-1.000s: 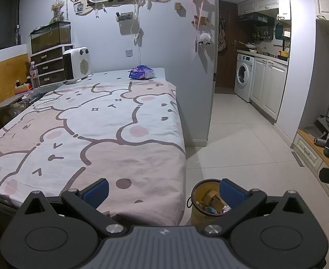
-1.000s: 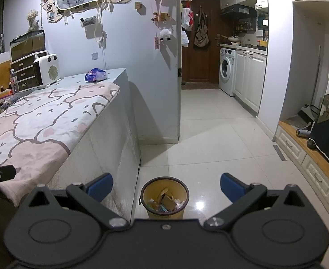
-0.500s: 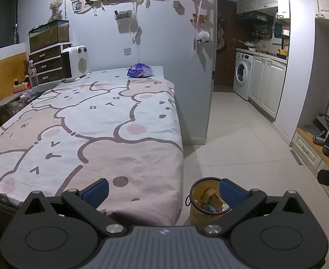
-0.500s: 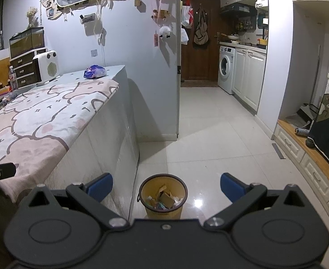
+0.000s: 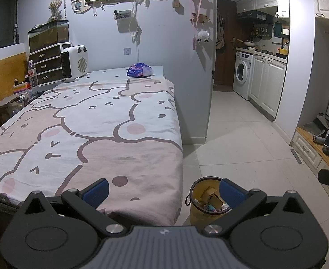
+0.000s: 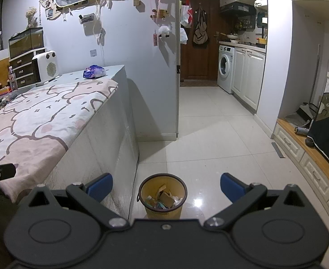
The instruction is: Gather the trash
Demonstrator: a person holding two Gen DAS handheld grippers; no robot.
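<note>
- Left gripper (image 5: 163, 191): blue-padded jaws spread wide, nothing between them. It points over the foot corner of the bed (image 5: 101, 121), which is covered in a cartoon-print sheet.
- Right gripper (image 6: 166, 186): jaws likewise wide apart, empty, aimed at the tiled floor (image 6: 211, 139) beside the bed.
- Yellow waste bin (image 6: 162, 196): stands upright on the floor just beside the bed's foot corner, at 6 o'clock in the right view and 5 o'clock in the left view (image 5: 205, 198). Holds cardboard scraps and wrappers.
- Purple snack bag (image 5: 139, 72): lies on the far end of the bed near the wall, 12 o'clock in the left view, 10 o'clock in the right view (image 6: 94, 71). Well apart from both grippers.
- White fan heater (image 5: 74, 62): upright at 10 o'clock, left of the bag.
</note>
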